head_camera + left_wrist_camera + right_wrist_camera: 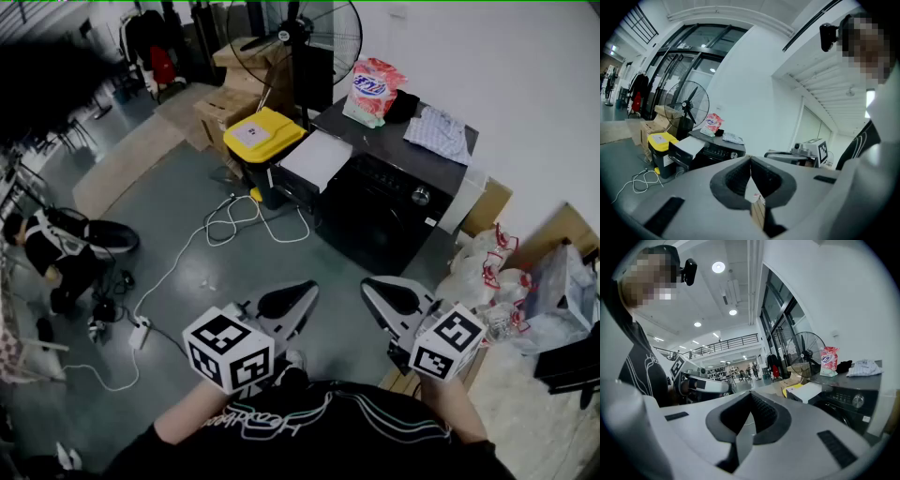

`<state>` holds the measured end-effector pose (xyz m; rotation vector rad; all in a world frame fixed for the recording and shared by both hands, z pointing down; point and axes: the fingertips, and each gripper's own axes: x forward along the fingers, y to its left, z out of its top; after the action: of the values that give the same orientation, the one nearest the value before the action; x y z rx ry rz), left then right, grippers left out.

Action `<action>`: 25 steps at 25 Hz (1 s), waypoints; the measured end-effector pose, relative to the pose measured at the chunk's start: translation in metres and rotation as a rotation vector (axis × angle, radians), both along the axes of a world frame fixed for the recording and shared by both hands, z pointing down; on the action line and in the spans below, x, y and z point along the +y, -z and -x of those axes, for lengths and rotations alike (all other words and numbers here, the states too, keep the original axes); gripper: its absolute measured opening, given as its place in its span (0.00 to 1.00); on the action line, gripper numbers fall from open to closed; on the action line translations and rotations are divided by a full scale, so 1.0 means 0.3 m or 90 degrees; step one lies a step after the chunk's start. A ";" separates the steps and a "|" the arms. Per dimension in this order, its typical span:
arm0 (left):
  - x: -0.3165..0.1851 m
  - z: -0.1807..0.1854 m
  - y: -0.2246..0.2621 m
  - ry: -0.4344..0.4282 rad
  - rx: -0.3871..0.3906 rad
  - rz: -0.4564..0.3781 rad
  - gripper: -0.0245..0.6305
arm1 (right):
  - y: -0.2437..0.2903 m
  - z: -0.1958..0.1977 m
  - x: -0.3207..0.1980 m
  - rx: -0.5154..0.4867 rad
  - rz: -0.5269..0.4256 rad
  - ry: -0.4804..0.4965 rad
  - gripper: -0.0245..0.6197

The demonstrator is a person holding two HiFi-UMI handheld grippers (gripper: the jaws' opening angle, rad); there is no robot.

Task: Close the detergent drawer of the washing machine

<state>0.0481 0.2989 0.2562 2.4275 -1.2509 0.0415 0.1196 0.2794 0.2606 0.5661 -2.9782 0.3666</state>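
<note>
The black washing machine [389, 211] stands a few steps ahead, its white detergent drawer [314, 157] pulled out to the left of the control panel. Both grippers are held low in front of my body, well short of the machine. My left gripper [307, 286] is shut with nothing in it, and so is my right gripper [367, 284]. In the left gripper view the drawer [687, 147] juts from the machine [719, 153] beyond the closed jaws [750, 160]. The right gripper view shows the drawer [806, 392] and the machine [848, 404] past its closed jaws [751, 395].
On the machine lie a pink detergent bag [373, 89] and a folded cloth [439, 131]. A yellow-lidded bin [262, 136], cardboard boxes and a standing fan [305, 37] are to its left. White cables [239, 220] trail over the floor; bags and boxes [506, 281] pile at its right.
</note>
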 end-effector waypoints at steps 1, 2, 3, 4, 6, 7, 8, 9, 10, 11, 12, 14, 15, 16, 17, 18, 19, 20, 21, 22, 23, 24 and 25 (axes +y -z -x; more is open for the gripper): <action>-0.003 -0.011 0.010 -0.002 -0.003 0.000 0.07 | 0.015 -0.010 -0.001 -0.002 0.000 -0.001 0.08; -0.003 -0.021 0.019 -0.004 -0.005 0.001 0.07 | 0.028 -0.020 0.000 -0.004 -0.001 -0.002 0.08; 0.001 -0.031 0.026 -0.006 -0.006 0.001 0.07 | 0.040 -0.031 0.007 -0.006 -0.001 -0.003 0.08; 0.010 -0.039 0.031 -0.008 -0.005 0.001 0.07 | 0.049 -0.040 0.016 -0.007 -0.001 -0.004 0.08; 0.027 -0.045 0.041 -0.005 -0.005 -0.002 0.07 | 0.064 -0.055 0.032 -0.008 -0.006 -0.006 0.08; 0.028 -0.043 0.044 0.000 -0.008 -0.003 0.07 | 0.072 -0.060 0.031 -0.008 -0.008 -0.007 0.08; 0.026 -0.040 0.044 0.005 -0.013 -0.002 0.07 | 0.079 -0.065 0.027 -0.010 -0.010 -0.010 0.08; 0.023 -0.037 0.043 0.010 -0.019 -0.002 0.07 | 0.083 -0.070 0.020 -0.012 -0.009 -0.014 0.08; 0.022 -0.035 0.043 0.013 -0.022 -0.003 0.07 | 0.086 -0.076 0.012 -0.015 -0.008 -0.020 0.08; 0.023 -0.033 0.045 0.015 -0.023 -0.008 0.07 | 0.086 -0.080 0.005 -0.018 -0.007 -0.025 0.08; 0.024 -0.031 0.048 0.016 -0.022 -0.014 0.07 | 0.085 -0.082 -0.001 -0.021 -0.005 -0.028 0.08; 0.023 -0.022 0.049 0.022 -0.019 -0.024 0.07 | 0.080 -0.077 -0.011 -0.030 0.007 -0.026 0.08; 0.020 -0.014 0.046 0.025 -0.019 -0.026 0.07 | 0.075 -0.071 -0.016 -0.037 0.015 -0.023 0.08; 0.015 -0.005 0.040 0.028 -0.019 -0.027 0.07 | 0.069 -0.065 -0.022 -0.043 0.023 -0.020 0.08; 0.008 0.004 0.032 0.031 -0.019 -0.026 0.07 | 0.062 -0.060 -0.027 -0.048 0.030 -0.018 0.08; -0.001 0.014 0.023 0.034 -0.019 -0.025 0.07 | 0.053 -0.056 -0.033 -0.051 0.034 -0.017 0.08; -0.014 0.023 0.013 0.038 -0.018 -0.023 0.07 | 0.045 -0.054 -0.040 -0.051 0.037 -0.017 0.08; -0.031 0.031 0.004 0.042 -0.017 -0.021 0.07 | 0.038 -0.055 -0.050 -0.050 0.039 -0.018 0.08; -0.052 0.037 -0.004 0.044 -0.016 -0.019 0.07 | 0.034 -0.057 -0.064 -0.049 0.039 -0.020 0.08; -0.075 0.042 -0.011 0.045 -0.014 -0.018 0.07 | 0.031 -0.058 -0.081 -0.048 0.039 -0.023 0.08; -0.099 0.045 -0.019 0.045 -0.013 -0.016 0.07 | 0.028 -0.058 -0.101 -0.048 0.039 -0.027 0.08; -0.123 0.049 -0.028 0.043 -0.013 -0.014 0.07 | 0.022 -0.058 -0.121 -0.049 0.041 -0.031 0.08; -0.145 0.054 -0.040 0.041 -0.014 -0.013 0.07 | 0.013 -0.058 -0.141 -0.051 0.043 -0.036 0.08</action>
<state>0.0320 0.2553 0.2682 2.4080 -1.3442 0.0377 0.1371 0.2372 0.2568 0.6451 -3.0172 0.5042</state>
